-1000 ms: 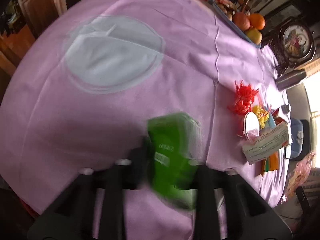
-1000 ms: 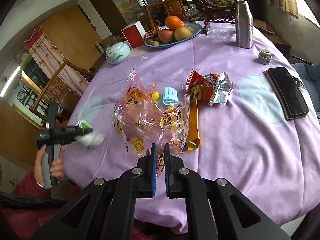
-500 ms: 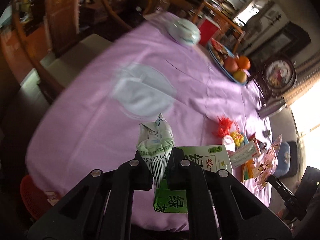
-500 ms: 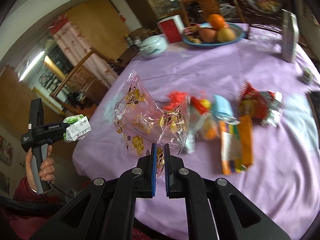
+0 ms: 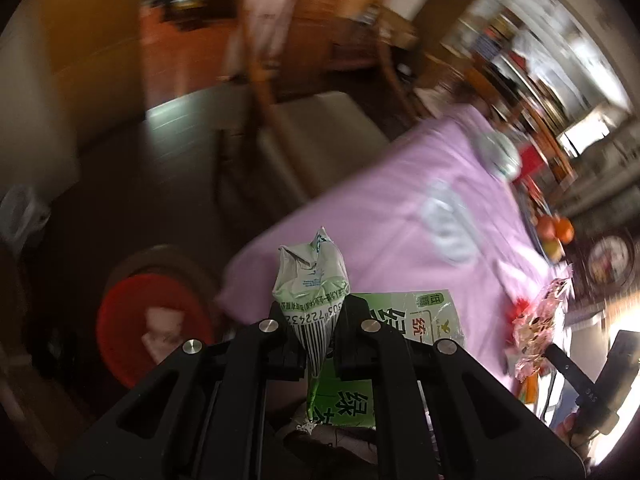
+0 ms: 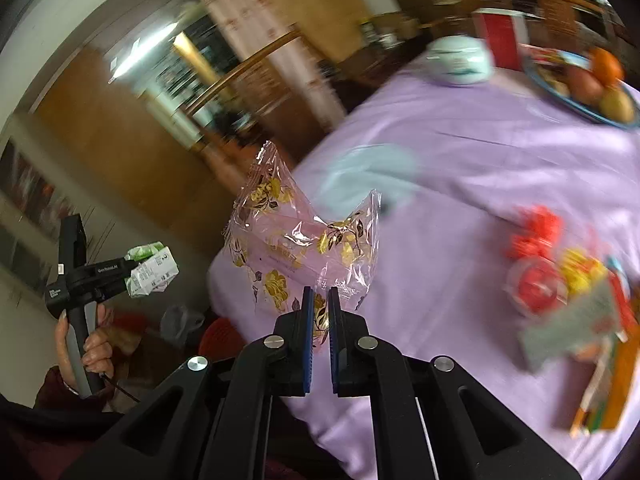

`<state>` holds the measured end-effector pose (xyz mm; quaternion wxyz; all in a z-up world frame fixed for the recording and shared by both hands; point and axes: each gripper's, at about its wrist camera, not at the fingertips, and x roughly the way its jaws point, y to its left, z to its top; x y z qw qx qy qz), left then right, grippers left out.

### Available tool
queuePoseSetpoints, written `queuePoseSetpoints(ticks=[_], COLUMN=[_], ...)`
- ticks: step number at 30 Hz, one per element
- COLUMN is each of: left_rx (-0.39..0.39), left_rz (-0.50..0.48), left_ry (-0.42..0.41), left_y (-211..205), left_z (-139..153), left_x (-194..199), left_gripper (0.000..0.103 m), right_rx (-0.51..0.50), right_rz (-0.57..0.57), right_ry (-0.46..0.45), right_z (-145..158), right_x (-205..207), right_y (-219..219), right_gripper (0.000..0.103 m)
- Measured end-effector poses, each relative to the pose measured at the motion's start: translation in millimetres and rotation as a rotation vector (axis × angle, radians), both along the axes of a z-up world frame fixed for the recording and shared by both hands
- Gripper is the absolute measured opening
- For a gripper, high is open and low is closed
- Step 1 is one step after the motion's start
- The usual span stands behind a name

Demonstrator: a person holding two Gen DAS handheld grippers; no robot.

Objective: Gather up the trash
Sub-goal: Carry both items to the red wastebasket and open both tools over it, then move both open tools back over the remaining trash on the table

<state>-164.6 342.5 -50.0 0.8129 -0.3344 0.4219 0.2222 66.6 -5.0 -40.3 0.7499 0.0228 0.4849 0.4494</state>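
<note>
Left wrist view: a crumpled green and white drink carton (image 5: 310,280) is clamped between the fingers of the left gripper (image 5: 318,334), its long axis pointing up and away from the gripper, barcode end pinched. Down and to the left of the carton, on the dark floor, sits a red bin (image 5: 120,320) with some pale waste already inside; the drop likely turns on carrying the carton leftward and down over that rim. To the right lies the bench (image 5: 380,216) under a purple cloth.

In the right wrist view, the right gripper (image 6: 318,316) is clenched on a clear flowered plastic bag (image 6: 304,236), held beside the bench edge. More wrappers (image 6: 560,280) lie on the cloth. The left gripper looks nearer the bin.
</note>
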Motion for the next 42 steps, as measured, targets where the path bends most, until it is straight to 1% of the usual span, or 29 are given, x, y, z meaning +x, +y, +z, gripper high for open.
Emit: queuePoseSetpoints(ticks=[3,5,7,11,14,15,16,17,18,19,22,28,31,38,42], left_rx=[-0.007,-0.009,-0.022,-0.065,-0.076,-0.083,-0.092,-0.106,-0.109,-0.104,-0.081,-0.066,-0.069,-0.078,-0.083], left_rz=[0.117,0.173,0.228,0.307,0.355,0.371,0.382,0.402,0.426,0.44,0.454,0.506,0.537,0.611,0.645], left_ry=[0.014,0.028,0.051,0.091,0.123,0.129,0.131,0.133,0.134,0.13,0.132,0.133,0.135,0.149,0.165], left_y=[19,28,36,52,62,65,66,69,71,71,73,68,65,55,52], left_z=[-7,-13,-25,-52,-65,-69,-70,-71,-71,-70,-62,-51,-50,-49,-48], left_x=[-41,-61,-80,-106,-116,-119,-121,-125,-130,-135,-144,-167,-184,-218,-235], left_gripper=[0.011,0.011,0.011,0.011,0.015,0.021,0.034,0.043,0.059,0.066,0.071,0.076,0.077,0.077,0.077], right_rx=[-0.006,-0.009,-0.012,-0.036,-0.071,-0.076,-0.079,-0.08,-0.079,-0.079,-0.079,-0.084,-0.086,-0.083,-0.105], right_rz=[0.093,0.145,0.172,0.219,0.242,0.244,0.246,0.25,0.255,0.26,0.305,0.413,0.485,0.601,0.669], right_ry=[-0.003,-0.006,-0.01,-0.008,-0.014,-0.014,-0.012,-0.009,-0.007,-0.005,0.002,0.023,0.029,0.045,0.066], right_z=[2,5,7,9,9,9,10,11,11,12,10,2,-1,-3,-15], right_x=[-2,-5,-7,-12,-14,-14,-15,-15,-16,-16,-25,-48,-64,-92,-110], right_y=[33,51,63,78,84,86,89,91,94,96,109,141,162,200,222], right_gripper=[0.007,0.007,0.007,0.007,0.007,0.007,0.007,0.007,0.007,0.007,0.007,0.007,0.007,0.007,0.007])
